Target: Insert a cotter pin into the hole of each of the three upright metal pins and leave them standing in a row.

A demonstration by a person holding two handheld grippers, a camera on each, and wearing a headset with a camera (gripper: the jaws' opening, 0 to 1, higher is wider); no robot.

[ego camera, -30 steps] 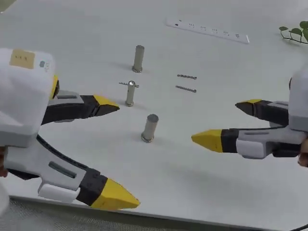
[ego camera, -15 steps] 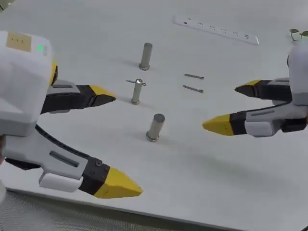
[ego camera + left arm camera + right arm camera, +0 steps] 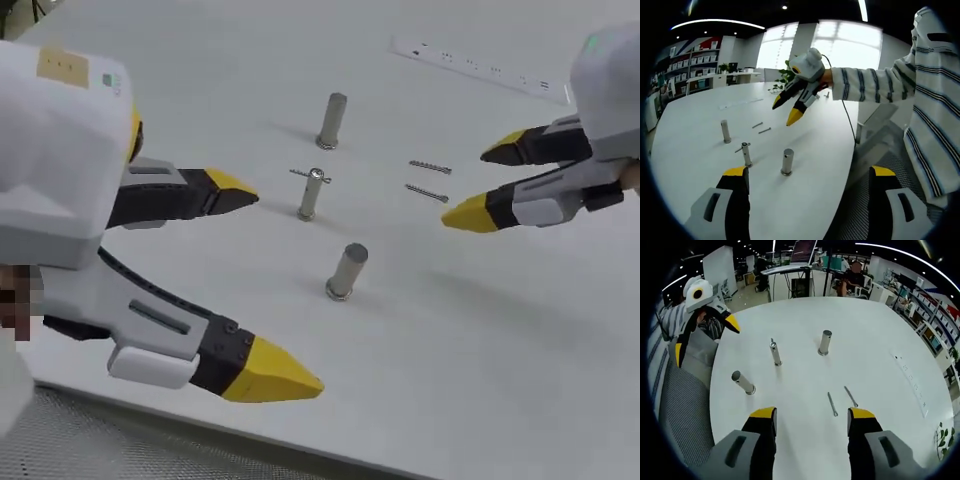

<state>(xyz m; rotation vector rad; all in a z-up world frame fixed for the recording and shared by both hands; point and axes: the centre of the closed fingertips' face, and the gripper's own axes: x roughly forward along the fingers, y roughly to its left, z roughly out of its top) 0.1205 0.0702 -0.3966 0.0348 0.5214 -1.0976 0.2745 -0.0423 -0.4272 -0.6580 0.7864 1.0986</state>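
1. R claw (image 3: 466,186): jaws spread, empty. Lower tip sits just beside the 2 loose cotters (image 3: 427,193); in the right gripper view they lie ahead, between the jaws.
2. L claw (image 3: 287,290): jaws spread wide, empty, over the table's (image 3: 480,330) near-left side, w/ mid pin (image 3: 313,193) and near pin (image 3: 347,272) ahead of it.
3. Three pins stand upright in a rough row, far pin (image 3: 332,121) at the back. Mid pin has a cotter (image 3: 305,175) through its top; the other two are bare. By my read, 1 of 3 done.
4. Risks:
   - Cotters are thin and flat on a slick top, so the tips could skid over one or flick it away.
   - The 2 cotters lie close together, so a pinch might catch both.
   - Pins stand free on small bases. Side push while threading, w/o L claw bracing, could tip one and break the row.
   - Holes on far and near pins can't be made out, so lining up may need a turn.
5. Materials:
   - Pins: dull grey metal cylinders w/ flanged feet.
   - Cotters: slim wire.
   - Table: smooth matte white.
   - Claw tips: yellow, pointed.
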